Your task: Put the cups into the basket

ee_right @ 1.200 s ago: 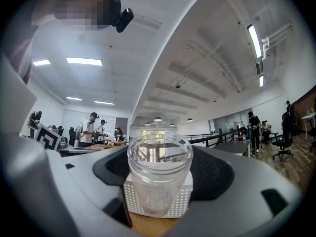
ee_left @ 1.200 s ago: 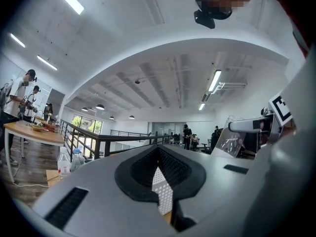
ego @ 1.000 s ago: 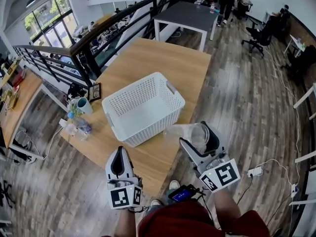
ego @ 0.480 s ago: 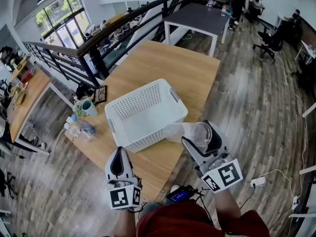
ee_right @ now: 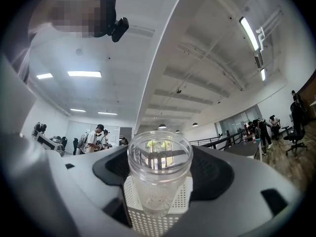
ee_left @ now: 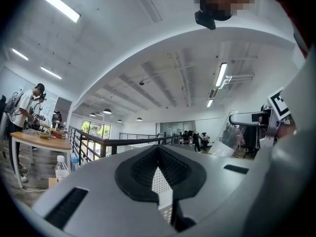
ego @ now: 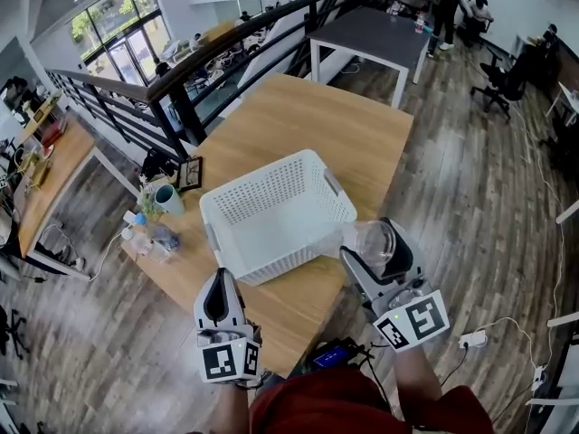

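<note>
basket on wooden table by railing

**Bright daylight, strong fisheye bend**

The head view is bright and evenly lit. Daylight comes through the tall windows at the upper left, and the wooden bench carries only faint, soft shadows. Straight lines bow toward the edges, so the railing curves. Both gripper views sit inside a round black vignette. Strip lights burn white against a pale ceiling. In the right gripper view the cup is sharp, with small glints on its rim, while the distant room looks hazy.
</note>
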Motion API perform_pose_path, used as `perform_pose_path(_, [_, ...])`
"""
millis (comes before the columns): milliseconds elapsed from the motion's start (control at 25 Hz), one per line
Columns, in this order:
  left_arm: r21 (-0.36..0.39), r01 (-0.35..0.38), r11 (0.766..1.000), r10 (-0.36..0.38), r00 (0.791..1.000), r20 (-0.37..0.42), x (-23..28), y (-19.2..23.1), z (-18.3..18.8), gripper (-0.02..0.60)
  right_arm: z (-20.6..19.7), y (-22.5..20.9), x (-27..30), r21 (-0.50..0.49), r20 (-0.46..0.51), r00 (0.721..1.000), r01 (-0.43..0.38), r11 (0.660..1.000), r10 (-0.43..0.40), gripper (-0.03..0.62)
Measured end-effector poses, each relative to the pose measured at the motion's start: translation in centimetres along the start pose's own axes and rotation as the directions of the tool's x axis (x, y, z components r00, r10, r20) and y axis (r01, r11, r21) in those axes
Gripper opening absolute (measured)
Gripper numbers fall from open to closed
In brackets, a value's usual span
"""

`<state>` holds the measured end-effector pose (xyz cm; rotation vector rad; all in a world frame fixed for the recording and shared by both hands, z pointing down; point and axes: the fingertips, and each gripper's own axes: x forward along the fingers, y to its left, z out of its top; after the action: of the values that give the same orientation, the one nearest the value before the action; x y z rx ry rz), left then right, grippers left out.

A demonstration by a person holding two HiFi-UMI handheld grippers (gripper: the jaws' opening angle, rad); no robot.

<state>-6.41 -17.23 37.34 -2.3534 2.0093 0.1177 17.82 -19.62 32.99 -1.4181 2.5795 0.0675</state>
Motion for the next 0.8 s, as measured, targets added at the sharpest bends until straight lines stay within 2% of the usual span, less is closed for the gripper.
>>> perform_pose_path(800, [-0.063,0.035,0.997,-0.034,0.999,0.016,3.3,5.1,-0.2,0.0,-0.3,2.5,5.3,-0.06,-0.034,0.999,0.025,0.998,-0.028,0.353])
